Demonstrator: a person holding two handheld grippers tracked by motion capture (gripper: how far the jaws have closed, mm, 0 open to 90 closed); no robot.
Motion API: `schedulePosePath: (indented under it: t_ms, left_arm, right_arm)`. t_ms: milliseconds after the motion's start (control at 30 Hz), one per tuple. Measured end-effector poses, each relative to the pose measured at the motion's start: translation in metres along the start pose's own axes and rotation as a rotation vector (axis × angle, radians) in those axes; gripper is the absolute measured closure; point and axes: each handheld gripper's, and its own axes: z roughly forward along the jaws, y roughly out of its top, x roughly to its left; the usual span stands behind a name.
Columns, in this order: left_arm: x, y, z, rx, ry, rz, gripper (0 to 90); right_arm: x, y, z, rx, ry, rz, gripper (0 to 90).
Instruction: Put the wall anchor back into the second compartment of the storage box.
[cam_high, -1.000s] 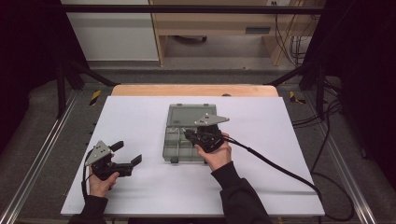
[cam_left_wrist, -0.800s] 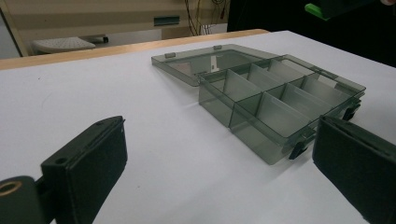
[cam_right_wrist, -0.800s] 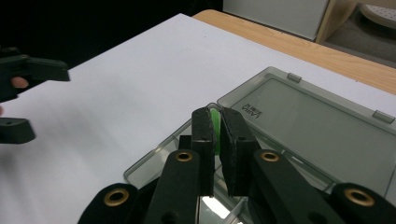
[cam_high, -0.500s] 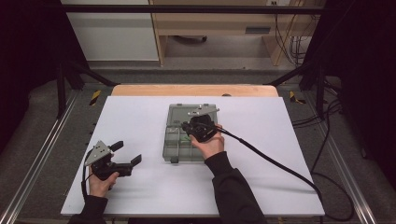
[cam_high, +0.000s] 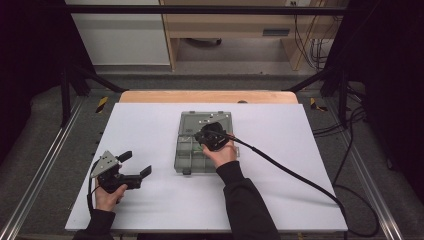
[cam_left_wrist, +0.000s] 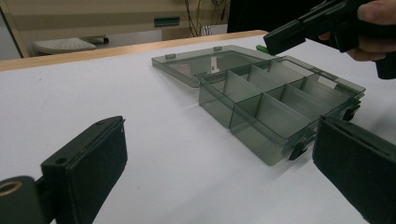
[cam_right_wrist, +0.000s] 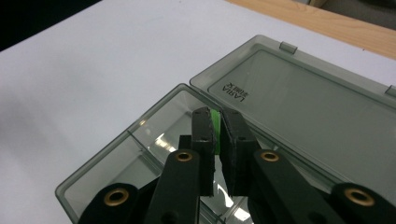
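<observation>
Right gripper view: green piece (cam_right_wrist: 215, 122), perhaps plastic, between jaws above organiser box (cam_right_wrist: 140, 135)

high view: above the near table (cam_high: 150, 210) edge, facing forward-down, far | left gripper view: low, near tabletop, facing organizer box (cam_left_wrist: 280, 100) | right gripper view: close above same box (cam_right_wrist: 299, 93)

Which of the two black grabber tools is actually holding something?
The right gripper, held over the open compartment box: its jaws are shut on a small green piece. The left gripper rests apart on the white table, jaws wide open and empty.
</observation>
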Motion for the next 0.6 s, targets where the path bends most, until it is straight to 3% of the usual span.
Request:
schedulePosePath:
  t_ms: [600]
  left_arm:
    - [-0.001,0.000,0.001,0.003,-0.001,0.004,3.0]
  right_arm:
    - [-0.005,-0.016,0.028,0.140,-0.012,-0.006,84.5]
